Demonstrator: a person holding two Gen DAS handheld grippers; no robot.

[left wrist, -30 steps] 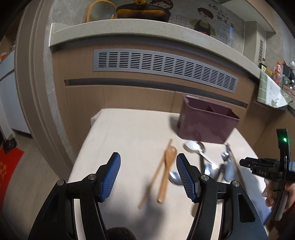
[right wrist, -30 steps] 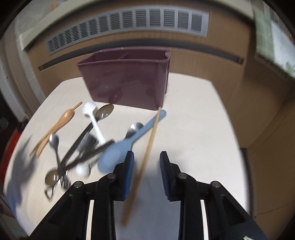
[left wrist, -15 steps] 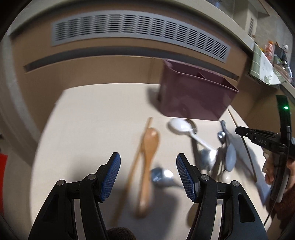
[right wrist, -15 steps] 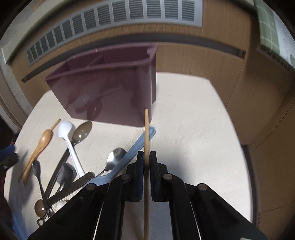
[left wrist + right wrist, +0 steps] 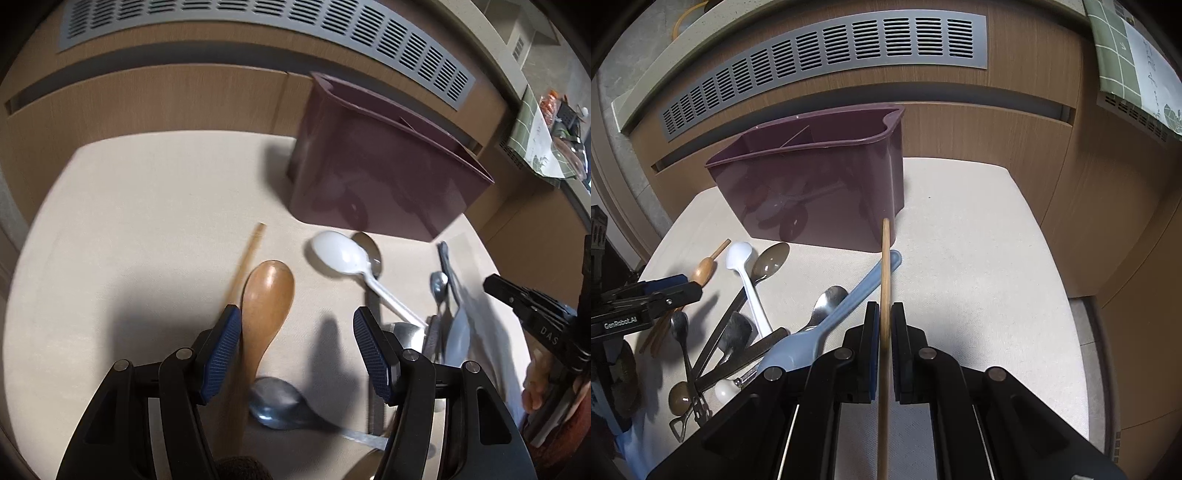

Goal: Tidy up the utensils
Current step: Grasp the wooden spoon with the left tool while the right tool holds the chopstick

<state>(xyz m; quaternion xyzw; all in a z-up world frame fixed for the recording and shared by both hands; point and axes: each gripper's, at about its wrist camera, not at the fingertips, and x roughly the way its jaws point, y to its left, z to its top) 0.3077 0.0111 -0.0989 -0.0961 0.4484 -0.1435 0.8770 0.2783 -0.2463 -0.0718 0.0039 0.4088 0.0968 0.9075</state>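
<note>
Right gripper (image 5: pixel 885 325) clenched on a wooden chopstick (image 5: pixel 885 266), tip pointing toward the near wall of the maroon caddy (image 5: pixel 827 199) at the table's (image 5: pixel 979 258) far side. Left gripper (image 5: pixel 295 343) released, jaws wide, straddling the wooden spoon (image 5: pixel 267 299) at the pile's left edge, second chopstick (image 5: pixel 249 258) just beside. White spoon (image 5: pixel 341 254), blue spoon (image 5: pixel 831 328) and metal spoons heaped near the caddy.
</note>
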